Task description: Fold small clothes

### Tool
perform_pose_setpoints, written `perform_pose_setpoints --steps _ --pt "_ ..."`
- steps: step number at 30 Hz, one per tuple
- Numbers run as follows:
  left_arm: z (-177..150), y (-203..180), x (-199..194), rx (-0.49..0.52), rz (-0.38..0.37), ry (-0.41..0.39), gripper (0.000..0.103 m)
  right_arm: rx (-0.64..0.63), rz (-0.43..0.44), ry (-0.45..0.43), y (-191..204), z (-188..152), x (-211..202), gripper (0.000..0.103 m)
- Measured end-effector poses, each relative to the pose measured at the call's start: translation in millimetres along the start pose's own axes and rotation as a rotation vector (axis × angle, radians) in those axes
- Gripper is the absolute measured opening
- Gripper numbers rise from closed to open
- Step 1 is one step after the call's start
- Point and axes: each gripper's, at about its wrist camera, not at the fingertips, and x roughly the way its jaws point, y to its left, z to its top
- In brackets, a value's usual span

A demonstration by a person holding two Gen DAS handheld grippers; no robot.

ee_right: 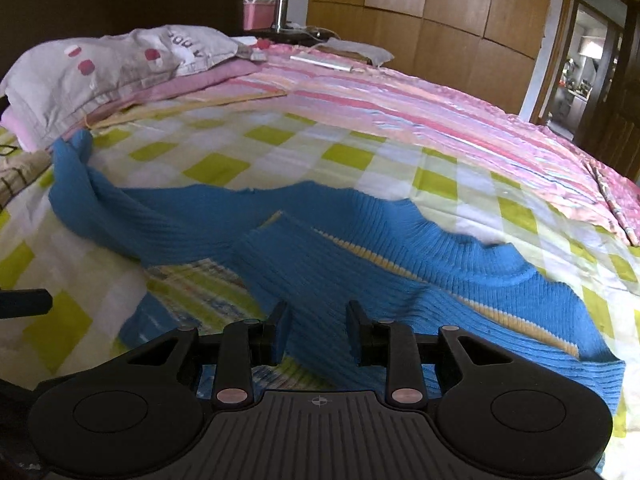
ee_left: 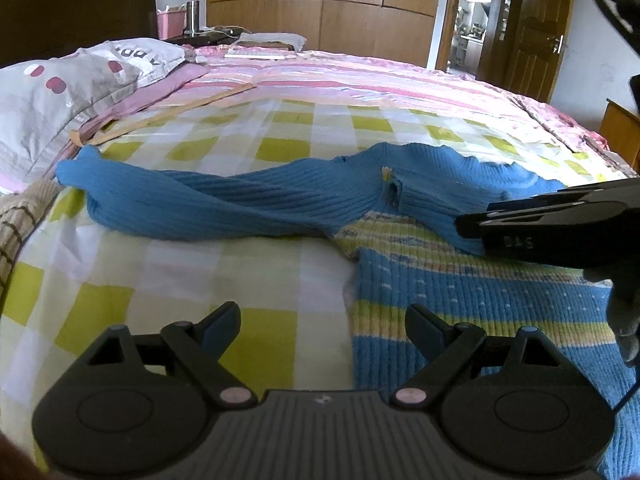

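A bed point(ee_left: 280, 272) is carrying a sheet of yellow-green and white checks point(ee_right: 224, 168), with a pink striped cover point(ee_left: 360, 80) lying across its far half. A blue ribbed knit sweater point(ee_left: 248, 204) is sprawling on the checked sheet, one sleeve stretching toward a grey pillow point(ee_right: 120, 68) at the head. Near the far edge, what may be a book point(ee_left: 256, 54) is resting on the cover.

Ribbed blue knit sweater point(ee_right: 328, 248) on smooth checked cotton sheet point(ee_right: 224, 168); glossy wooden wardrobe point(ee_right: 440, 12); matt black plastic hand-held gripper point(ee_right: 318, 332)
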Motion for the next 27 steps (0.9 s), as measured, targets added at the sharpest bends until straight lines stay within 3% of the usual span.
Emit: perform_pose_setpoints --steps 8,11,15,19,21,27 --pt "0 0 2 0.0 -0.003 0.009 0.094 0.067 -0.031 0.033 -9 3 15 0.027" --pt "0 1 3 -0.006 -0.006 0.017 0.094 0.131 -0.007 0.043 -17 6 17 0.019" --pt "0 3 4 -0.018 -0.014 0.02 0.094 0.303 0.098 0.063 -35 10 11 0.007" --pt "0 4 3 -0.024 -0.022 0.015 0.094 0.468 0.238 0.04 -53 7 4 0.007" --pt "0 4 3 -0.025 -0.024 0.013 0.094 0.445 0.306 0.067 -51 5 4 0.012" --pt "0 3 1 -0.026 -0.033 0.009 0.094 0.254 0.251 0.047 -34 2 -7 0.015"
